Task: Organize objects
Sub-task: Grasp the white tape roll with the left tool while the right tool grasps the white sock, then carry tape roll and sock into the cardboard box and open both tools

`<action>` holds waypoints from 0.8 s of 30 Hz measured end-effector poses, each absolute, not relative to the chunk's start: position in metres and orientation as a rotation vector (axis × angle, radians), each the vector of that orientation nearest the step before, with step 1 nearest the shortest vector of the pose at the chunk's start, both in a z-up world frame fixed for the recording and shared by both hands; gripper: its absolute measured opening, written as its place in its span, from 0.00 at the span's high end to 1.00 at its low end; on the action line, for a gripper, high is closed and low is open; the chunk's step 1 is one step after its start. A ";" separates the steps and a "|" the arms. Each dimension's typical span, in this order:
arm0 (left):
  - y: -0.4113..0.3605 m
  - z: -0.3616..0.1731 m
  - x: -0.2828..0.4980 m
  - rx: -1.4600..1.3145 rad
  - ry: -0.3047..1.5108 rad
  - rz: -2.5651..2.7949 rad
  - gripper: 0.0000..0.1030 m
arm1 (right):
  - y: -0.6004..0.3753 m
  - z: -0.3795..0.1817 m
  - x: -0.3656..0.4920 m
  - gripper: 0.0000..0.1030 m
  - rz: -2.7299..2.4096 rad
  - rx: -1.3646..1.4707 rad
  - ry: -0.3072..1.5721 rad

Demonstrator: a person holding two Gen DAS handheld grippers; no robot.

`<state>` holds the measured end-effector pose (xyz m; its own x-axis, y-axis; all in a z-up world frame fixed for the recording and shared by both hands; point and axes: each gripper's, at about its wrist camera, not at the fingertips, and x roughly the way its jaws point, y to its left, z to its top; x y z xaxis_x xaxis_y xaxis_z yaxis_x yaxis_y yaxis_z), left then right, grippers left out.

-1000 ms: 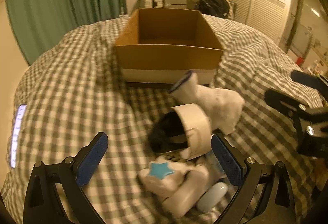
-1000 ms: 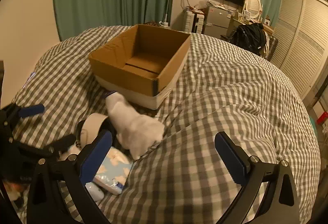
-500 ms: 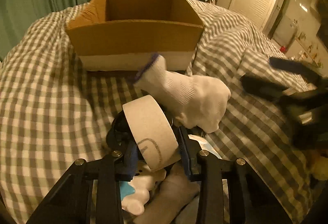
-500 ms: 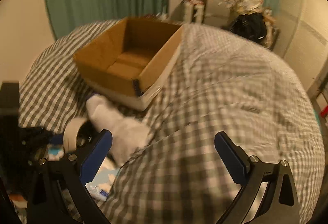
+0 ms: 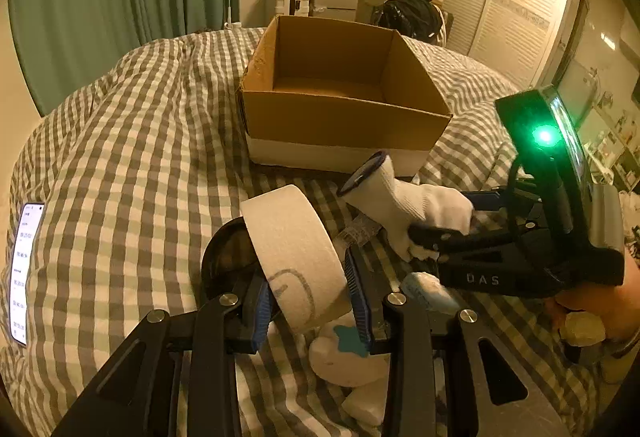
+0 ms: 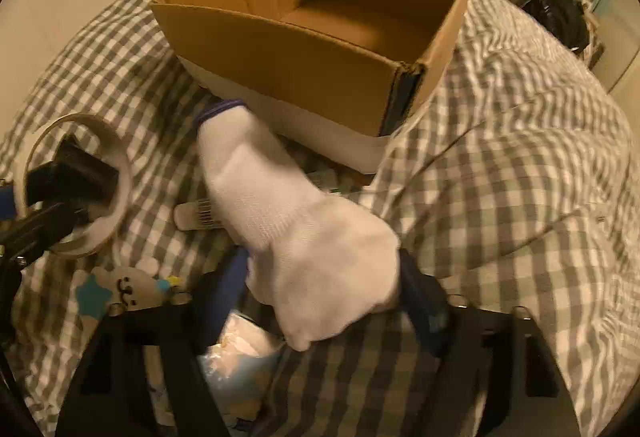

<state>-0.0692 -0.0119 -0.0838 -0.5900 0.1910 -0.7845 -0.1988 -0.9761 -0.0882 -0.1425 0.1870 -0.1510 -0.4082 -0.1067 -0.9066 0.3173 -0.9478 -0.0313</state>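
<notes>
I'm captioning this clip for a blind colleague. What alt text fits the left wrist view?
The left gripper is shut on a roll of white tape, held above a checked bedspread. To its right, the right gripper clamps a white sock, and an open cardboard box sits just beyond.

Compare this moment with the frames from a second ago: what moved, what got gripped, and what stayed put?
The left gripper, open a second ago, has shut on the tape roll. The right gripper, then open over bare bedding, swung left and closed on the white sock. The cardboard box stays on the checked bedspread, with nothing visible inside it, and the star plush toy still lies in the pile.
</notes>
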 end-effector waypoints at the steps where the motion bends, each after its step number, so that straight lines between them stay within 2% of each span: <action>1: -0.012 -0.081 -0.069 -1.285 0.009 2.620 0.67 | 0.188 -0.149 -0.140 0.41 -2.435 1.526 0.289; 4: -0.012 -0.070 -0.062 -1.242 0.011 2.631 0.67 | 0.193 -0.137 -0.128 0.50 -2.491 1.466 0.279; 8: -0.013 -0.051 -0.054 -1.184 0.003 2.630 0.70 | 0.198 -0.114 -0.109 0.55 -2.588 1.376 0.275; 10: -0.011 -0.040 -0.049 -1.158 0.007 2.635 0.77 | 0.198 -0.103 -0.100 0.56 -2.610 1.337 0.270; 18: -0.006 -0.004 -0.030 -1.064 0.029 2.668 0.84 | 0.202 -0.045 -0.066 0.57 -2.705 1.163 0.273; 24: -0.001 0.024 -0.029 -0.990 0.045 2.667 0.84 | 0.198 0.002 -0.044 0.57 -2.753 1.034 0.293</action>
